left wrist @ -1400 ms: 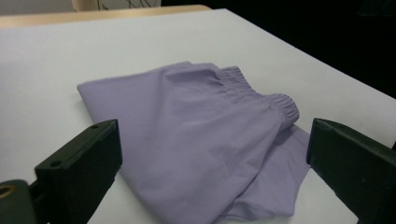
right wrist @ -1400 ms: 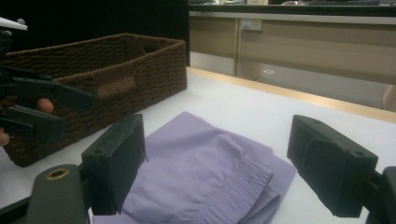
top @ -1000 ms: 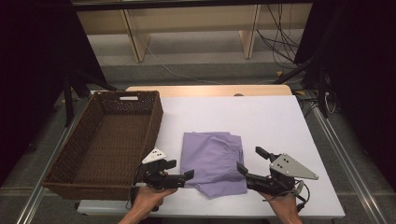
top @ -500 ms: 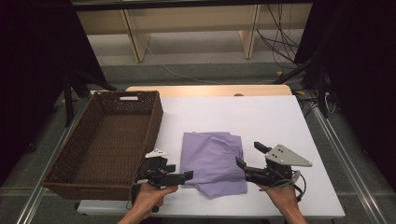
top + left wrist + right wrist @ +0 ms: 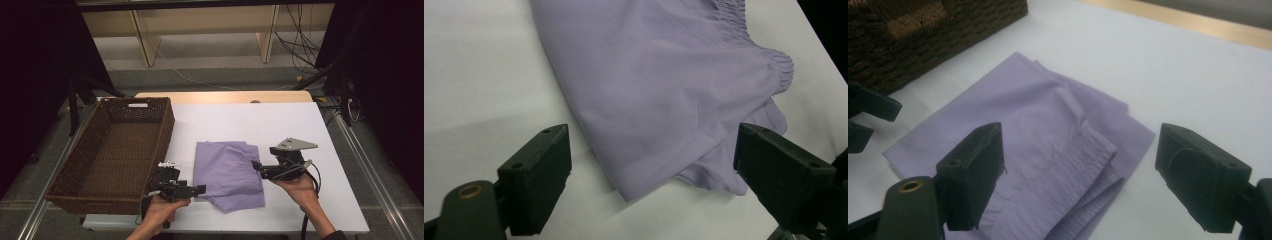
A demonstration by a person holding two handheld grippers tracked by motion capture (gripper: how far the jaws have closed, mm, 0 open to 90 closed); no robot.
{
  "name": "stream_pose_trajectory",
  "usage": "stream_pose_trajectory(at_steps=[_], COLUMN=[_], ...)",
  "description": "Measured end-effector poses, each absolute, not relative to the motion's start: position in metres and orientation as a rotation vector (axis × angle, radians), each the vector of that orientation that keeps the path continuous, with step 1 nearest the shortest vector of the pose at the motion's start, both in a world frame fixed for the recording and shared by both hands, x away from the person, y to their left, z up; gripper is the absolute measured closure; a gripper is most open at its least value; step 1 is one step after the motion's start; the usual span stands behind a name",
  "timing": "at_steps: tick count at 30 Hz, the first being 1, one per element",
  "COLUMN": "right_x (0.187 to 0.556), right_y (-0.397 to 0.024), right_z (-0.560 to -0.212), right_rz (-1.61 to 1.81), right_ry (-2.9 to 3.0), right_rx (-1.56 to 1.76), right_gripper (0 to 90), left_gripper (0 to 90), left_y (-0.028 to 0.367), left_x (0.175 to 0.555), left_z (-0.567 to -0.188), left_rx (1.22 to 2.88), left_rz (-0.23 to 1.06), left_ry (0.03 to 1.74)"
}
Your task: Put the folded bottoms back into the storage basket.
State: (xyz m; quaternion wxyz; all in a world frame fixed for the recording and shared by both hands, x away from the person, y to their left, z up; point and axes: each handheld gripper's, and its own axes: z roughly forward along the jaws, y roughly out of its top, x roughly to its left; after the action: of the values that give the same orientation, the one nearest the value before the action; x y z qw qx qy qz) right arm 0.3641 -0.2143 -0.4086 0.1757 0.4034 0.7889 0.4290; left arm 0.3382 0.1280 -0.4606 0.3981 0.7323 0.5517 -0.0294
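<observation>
Two hand-held grippers flank folded lilac shorts [image 5: 229, 172] on white worktop [image 5: 280, 125]. Left hand-held gripper [image 5: 200, 189] wide open, empty, near corner of the cloth just ahead betw. jaws. Right hand-held gripper [image 5: 256, 165] wide open, empty, at elastic-waist edge, looks nearer. Shorts' long axis runs across both.

Lilac cloth [image 5: 227, 172]; brown woven basket [image 5: 112, 155]

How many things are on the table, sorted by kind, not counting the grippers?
Folded purple garment: 1
Brown wicker basket: 1
Total: 2
</observation>
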Motion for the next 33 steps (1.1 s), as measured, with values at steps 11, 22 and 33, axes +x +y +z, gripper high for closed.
stream_pose_trajectory(at_steps=[11,22,33], right_x=[0.382,0.405,0.420], right_y=[-0.210,-0.204,-0.198], right_z=[-0.413,-0.423,-0.432], right_rz=[1.167,1.080,1.028], right_ry=[2.297,2.358,2.394], right_rx=[1.167,1.217,1.235], right_gripper=[20.0,19.6,20.5], left_gripper=[15.6,15.8,27.9], left_y=[0.127,0.121,0.115], left_x=[0.341,0.344,0.347], left_z=[-0.463,-0.470,-0.479], left_rx=[1.855,1.871,1.883], left_rz=[-0.110,-0.128,-0.147], left_ry=[1.444,1.488,1.489])
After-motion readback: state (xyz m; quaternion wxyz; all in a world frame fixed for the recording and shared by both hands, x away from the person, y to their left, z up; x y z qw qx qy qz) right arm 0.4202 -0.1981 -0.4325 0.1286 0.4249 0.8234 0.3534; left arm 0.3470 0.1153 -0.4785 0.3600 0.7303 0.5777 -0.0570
